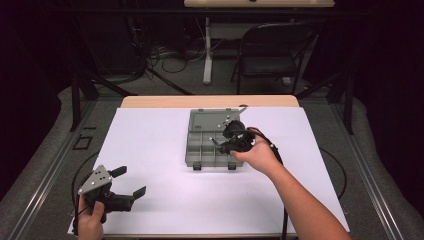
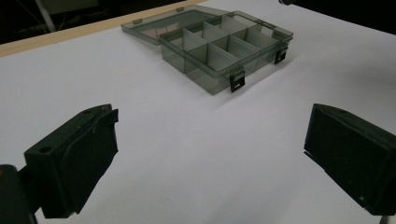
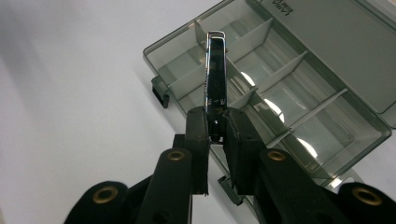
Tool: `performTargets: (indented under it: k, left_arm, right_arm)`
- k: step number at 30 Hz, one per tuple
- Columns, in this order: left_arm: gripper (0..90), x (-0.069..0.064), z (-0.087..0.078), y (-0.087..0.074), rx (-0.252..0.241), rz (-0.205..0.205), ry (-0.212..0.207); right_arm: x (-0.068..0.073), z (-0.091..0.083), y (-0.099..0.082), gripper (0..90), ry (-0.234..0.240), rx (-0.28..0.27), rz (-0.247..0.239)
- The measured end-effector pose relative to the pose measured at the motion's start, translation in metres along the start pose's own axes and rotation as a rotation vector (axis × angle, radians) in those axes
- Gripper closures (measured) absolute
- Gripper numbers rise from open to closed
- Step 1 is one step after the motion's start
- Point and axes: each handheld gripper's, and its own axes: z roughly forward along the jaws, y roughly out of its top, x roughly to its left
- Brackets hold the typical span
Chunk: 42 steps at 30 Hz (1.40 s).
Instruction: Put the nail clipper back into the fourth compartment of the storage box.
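Item, nearest the lens in the right gripper view: the right gripper, black jaws pressed together on the lower end of a slim, shiny metal bar — a flat chrome strip with a squared top and tiny markings, too small to read. It stands upright from the jaws, over the compartments of the box beneath.

Item: smoky grey translucent plastic organiser box, lid thrown back flat, dividers inside, two dark latches on the front wall; it sits mid-table on the white sheet. The compartments look empty.

Item: left gripper, at the near left corner of the sheet, well apart from the box — jaws spread wide, nothing between them.

Handling, as judged: the bar is stiff, light and slick; polished metal may pivot or slide in a pinch taken at one end only. A hold nearer its middle, across the flat faces, would steady it. The box is light and may skid if nudged.

Obscured: the bar's gripped end lies hidden between the pads; in the high view the bar itself is hard to pick out against the hand and gripper.
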Motion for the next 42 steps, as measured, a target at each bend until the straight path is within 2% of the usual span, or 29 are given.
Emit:
performTargets:
  k: [5,13,14,18,19,20,30,32,35,36,37,39,40,41,42]
  left_arm:
    - [2.5,0.0,0.0,0.0,0.002,-0.002,0.003]
    - [2.5,0.001,0.0,-0.001,-0.001,-0.005,0.0]
    - [2.5,0.0,0.0,-0.001,0.0,-0.005,0.001]
    - [2.5,0.001,0.0,-0.001,0.001,-0.003,0.001]
    - [2.5,0.001,0.0,-0.001,0.002,-0.003,0.001]
    - [2.5,0.001,0.0,-0.001,0.002,-0.003,0.001]
    - [2.5,0.001,0.0,-0.001,-0.001,-0.007,0.001]
    - [2.5,0.001,0.0,-0.001,0.0,-0.004,0.002]
    - [2.5,0.001,0.0,-0.001,0.004,-0.002,0.002]
    - [2.5,0.001,0.0,-0.001,0.005,-0.002,0.003]
    - [2.5,0.001,0.0,-0.001,0.004,-0.003,0.002]
    - [2.5,0.001,0.0,-0.001,0.004,-0.004,0.004]
    - [2.5,0.001,0.0,-0.001,0.004,-0.003,0.003]
    - [2.5,0.001,0.0,-0.001,0.004,-0.003,0.003]
    - [2.5,0.001,0.0,-0.001,0.004,-0.004,0.003]
  right_arm:
    - [-0.01,0.001,-0.001,80.4,-0.029,-0.019,0.034]
    - [-0.026,-0.001,-0.002,80.3,-0.08,-0.061,0.117]
    - [-0.028,-0.001,-0.002,80.3,-0.084,-0.053,0.119]
    - [-0.034,0.001,-0.005,80.3,-0.107,-0.075,0.149]
    - [-0.035,0.0,-0.005,80.3,-0.107,-0.064,0.15]
    - [-0.037,0.002,-0.006,80.3,-0.117,-0.079,0.153]
    - [-0.05,0.008,-0.016,80.3,-0.173,-0.083,0.204]
    - [-0.052,0.009,-0.017,80.3,-0.18,-0.054,0.214]
    - [-0.055,0.013,-0.021,80.3,-0.184,-0.072,0.229]
    - [-0.056,0.011,-0.021,80.3,-0.188,-0.018,0.232]
    - [-0.057,0.011,-0.022,80.3,-0.191,-0.008,0.231]
    - [-0.058,0.018,-0.026,80.3,-0.189,-0.057,0.24]
    - [-0.059,0.018,-0.026,80.3,-0.195,-0.038,0.241]
    - [-0.06,0.02,-0.028,80.3,-0.194,-0.058,0.24]
    - [-0.06,0.02,-0.028,80.3,-0.191,-0.042,0.245]
